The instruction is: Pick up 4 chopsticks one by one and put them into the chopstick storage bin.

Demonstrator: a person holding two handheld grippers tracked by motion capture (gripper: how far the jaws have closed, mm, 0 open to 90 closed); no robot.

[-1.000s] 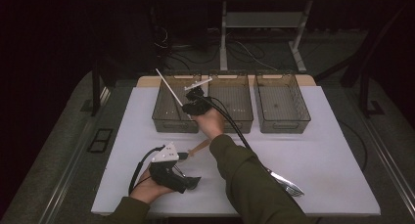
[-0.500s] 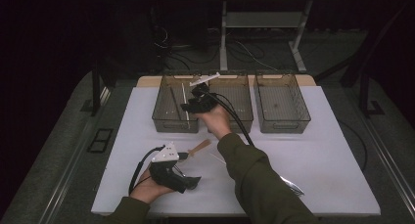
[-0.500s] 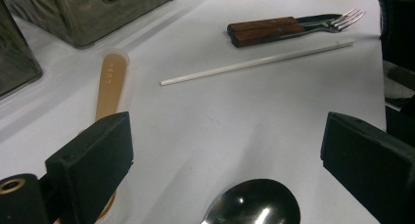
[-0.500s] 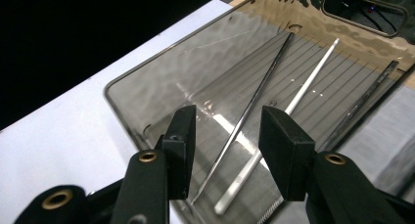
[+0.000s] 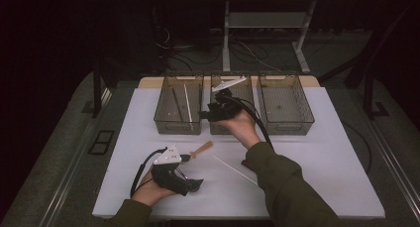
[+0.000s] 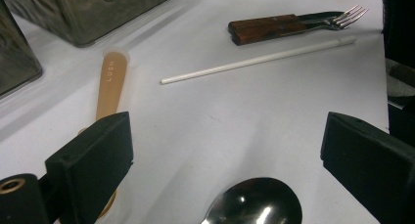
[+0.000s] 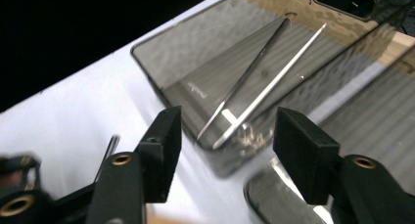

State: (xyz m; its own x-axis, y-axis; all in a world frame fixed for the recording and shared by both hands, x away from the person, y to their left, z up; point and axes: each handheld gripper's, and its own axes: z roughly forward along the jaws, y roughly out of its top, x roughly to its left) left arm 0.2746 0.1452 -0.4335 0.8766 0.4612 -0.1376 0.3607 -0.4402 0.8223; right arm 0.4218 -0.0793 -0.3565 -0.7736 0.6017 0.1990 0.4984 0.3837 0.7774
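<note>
High view: right gripper [image 5: 208, 113] hovered over the near rim between the left bin [image 5: 179, 104] and middle bin [image 5: 233, 104], its fingers released and just widened, nothing between them. Two straws [image 7: 264, 89] lay inside the left bin. Left gripper [image 5: 194, 183] rested on the counter [image 5: 317, 157], fingers spread around a spoon [image 6: 254, 207]. A wooden-handled utensil [image 6: 110, 82], a loose straw [image 6: 254, 61] and a fork [image 6: 293, 24] lay ahead.

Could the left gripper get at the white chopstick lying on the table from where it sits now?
Probably yes. The left gripper is open, and the white chopstick lies flat on bare table ahead of it. The spoon sits between the jaws, so the gripper would likely pass over it.
</note>
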